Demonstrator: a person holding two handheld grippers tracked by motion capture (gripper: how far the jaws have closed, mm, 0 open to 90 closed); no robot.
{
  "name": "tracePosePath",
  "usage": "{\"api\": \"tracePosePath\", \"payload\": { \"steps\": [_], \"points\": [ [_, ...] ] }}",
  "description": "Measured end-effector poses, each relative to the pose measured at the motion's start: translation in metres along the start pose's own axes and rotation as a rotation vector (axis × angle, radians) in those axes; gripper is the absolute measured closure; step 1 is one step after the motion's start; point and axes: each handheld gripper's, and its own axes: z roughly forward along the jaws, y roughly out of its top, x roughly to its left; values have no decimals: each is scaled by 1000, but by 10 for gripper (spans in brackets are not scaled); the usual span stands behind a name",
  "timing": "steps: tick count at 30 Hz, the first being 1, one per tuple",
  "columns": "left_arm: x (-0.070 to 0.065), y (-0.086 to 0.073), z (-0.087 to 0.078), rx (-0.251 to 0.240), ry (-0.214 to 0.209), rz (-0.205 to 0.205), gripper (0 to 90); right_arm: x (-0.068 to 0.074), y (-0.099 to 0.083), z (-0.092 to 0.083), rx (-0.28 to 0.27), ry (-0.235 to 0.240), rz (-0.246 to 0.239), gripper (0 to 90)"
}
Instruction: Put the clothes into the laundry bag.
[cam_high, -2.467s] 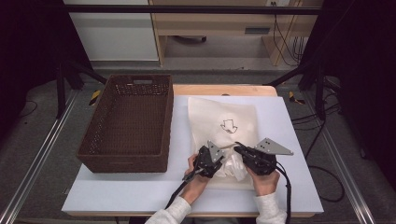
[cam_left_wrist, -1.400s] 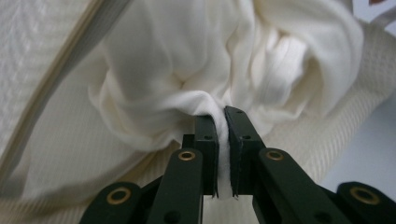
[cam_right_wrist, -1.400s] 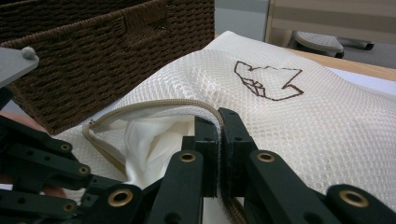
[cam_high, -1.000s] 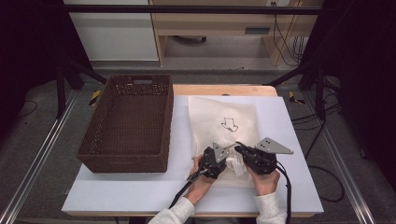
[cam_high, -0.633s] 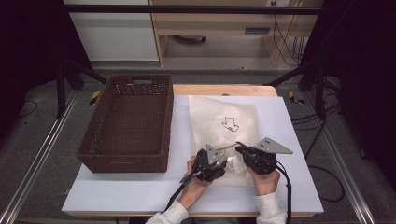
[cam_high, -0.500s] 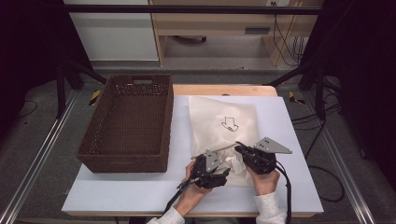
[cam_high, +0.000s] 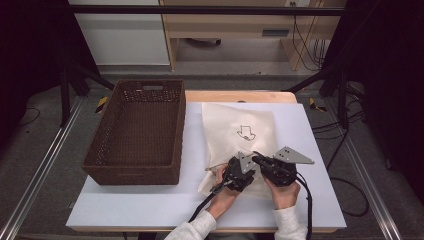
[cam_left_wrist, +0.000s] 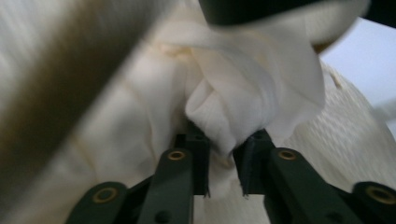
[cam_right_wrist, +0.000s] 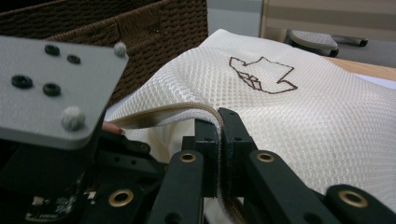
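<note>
A white mesh bag with a brown arrow mark lies flat on the table. My right gripper is shut on the bag's near hem and holds its mouth lifted; in the high view the right gripper sits at the bag's near end. My left gripper reaches under that raised hem. Its jaws have just been closing, and they now pinch a fold of white cloth. From above, the left gripper lies just left of the right one. How much cloth is inside the bag is hidden.
A dark wicker basket stands left of the bag, and its wall rises close behind the left gripper's grey plate. The white tabletop runs on in front of the basket. The table's wooden far edge lies beyond the bag.
The left gripper drew back toward the person half a second ago and has now gone forward again into the bag's mouth. The right gripper and the bag's hem have kept still.
</note>
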Motion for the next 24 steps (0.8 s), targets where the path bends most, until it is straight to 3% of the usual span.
{"api": "tracePosePath", "payload": {
  "steps": [3,8,11,13,15,17,19,21,24],
  "points": [
    [4,3,14,-15,34,16,778,2,2,-2,-9,-1,1,877],
    [6,-2,12,-22,11,0,728,-2,-2,0,4,-8,15,877],
    [6,-3,-7,-6,-27,-15,623,-3,-2,-1,2,-9,21,877],
    [6,-6,-28,-7,-29,5,533,-3,-2,-2,-1,-8,23,876],
    [10,-11,-52,-8,-9,27,474,-4,-2,-3,1,-9,22,876],
    [21,-18,-75,-8,5,19,428,-4,-1,-4,3,-9,23,875],
    [34,-26,-94,-6,53,15,402,-4,-1,-4,8,-10,16,875],
    [48,-35,-106,6,98,-7,375,-4,-1,-4,14,-11,13,874],
    [65,-51,-108,35,111,-59,357,-3,-1,-4,18,-15,11,872]
  ]
}}
